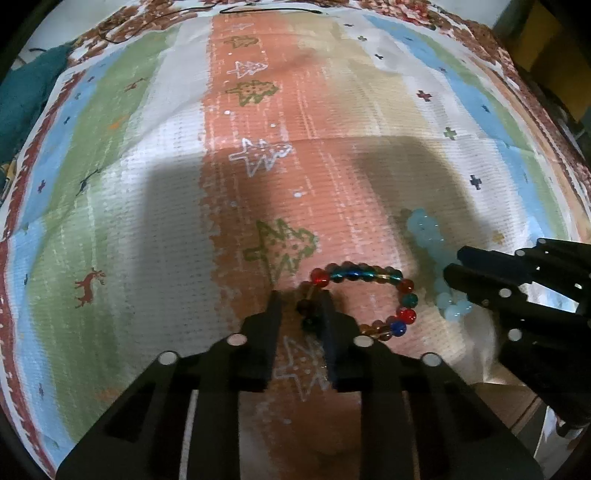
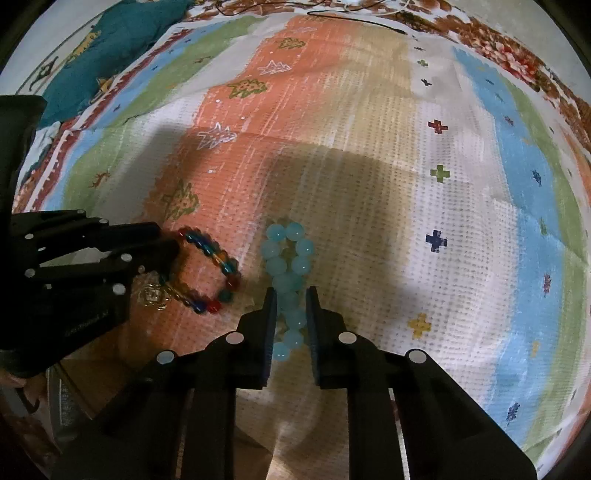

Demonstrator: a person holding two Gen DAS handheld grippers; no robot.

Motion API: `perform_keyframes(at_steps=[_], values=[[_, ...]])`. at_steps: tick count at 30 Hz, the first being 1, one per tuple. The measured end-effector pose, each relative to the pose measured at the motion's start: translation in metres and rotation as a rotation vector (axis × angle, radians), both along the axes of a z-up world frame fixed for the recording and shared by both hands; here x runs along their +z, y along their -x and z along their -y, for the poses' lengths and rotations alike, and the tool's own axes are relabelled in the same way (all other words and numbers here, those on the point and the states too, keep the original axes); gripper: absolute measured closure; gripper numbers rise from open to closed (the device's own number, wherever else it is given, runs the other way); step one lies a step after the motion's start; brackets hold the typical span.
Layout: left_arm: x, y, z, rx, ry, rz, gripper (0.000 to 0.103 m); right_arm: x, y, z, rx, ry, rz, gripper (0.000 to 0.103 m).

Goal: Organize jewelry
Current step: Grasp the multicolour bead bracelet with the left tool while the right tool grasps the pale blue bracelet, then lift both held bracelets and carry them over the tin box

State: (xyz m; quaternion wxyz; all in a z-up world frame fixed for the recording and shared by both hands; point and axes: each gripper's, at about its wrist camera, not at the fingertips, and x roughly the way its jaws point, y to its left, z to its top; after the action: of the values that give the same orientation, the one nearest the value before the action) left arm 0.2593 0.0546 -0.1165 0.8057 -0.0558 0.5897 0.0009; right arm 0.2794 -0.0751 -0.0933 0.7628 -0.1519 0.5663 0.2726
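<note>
A bracelet of red, blue, teal and amber beads [image 1: 369, 275] lies on the striped patterned cloth [image 1: 155, 206]. My left gripper [image 1: 301, 306] points down at its left side, shut on the dark beads there. In the right wrist view the same bracelet [image 2: 221, 266] carries a small gold charm [image 2: 153, 295], beside the left gripper [image 2: 168, 238]. A pale blue bead bracelet [image 2: 291, 251] lies squeezed into a long loop, and my right gripper [image 2: 291, 301] is shut on its near end. In the left wrist view the right gripper [image 1: 453, 263] covers part of the pale blue bracelet [image 1: 424, 229].
A teal cloth [image 2: 122, 37] is bunched at the far left corner, also visible as a teal cloth [image 1: 26, 96]. A thin black cord [image 1: 269, 10] runs along the far edge. The patterned cloth [image 2: 461, 184] stretches wide to the right and far side.
</note>
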Motion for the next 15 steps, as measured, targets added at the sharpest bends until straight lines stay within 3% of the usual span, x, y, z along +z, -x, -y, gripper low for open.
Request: perform_keyframes(at_steps=[7, 15], values=[[0.004, 0.002, -0.009, 0.017, 0.041, 0.006, 0.094, 0.000, -0.001, 0.003, -0.013, -0.017, -0.014, 0.091], [0.029, 0.013, -0.012, 0.008, 0.077, 0.062, 0.094, 0.013, -0.003, 0.008, -0.024, -0.047, -0.009, 0.091]])
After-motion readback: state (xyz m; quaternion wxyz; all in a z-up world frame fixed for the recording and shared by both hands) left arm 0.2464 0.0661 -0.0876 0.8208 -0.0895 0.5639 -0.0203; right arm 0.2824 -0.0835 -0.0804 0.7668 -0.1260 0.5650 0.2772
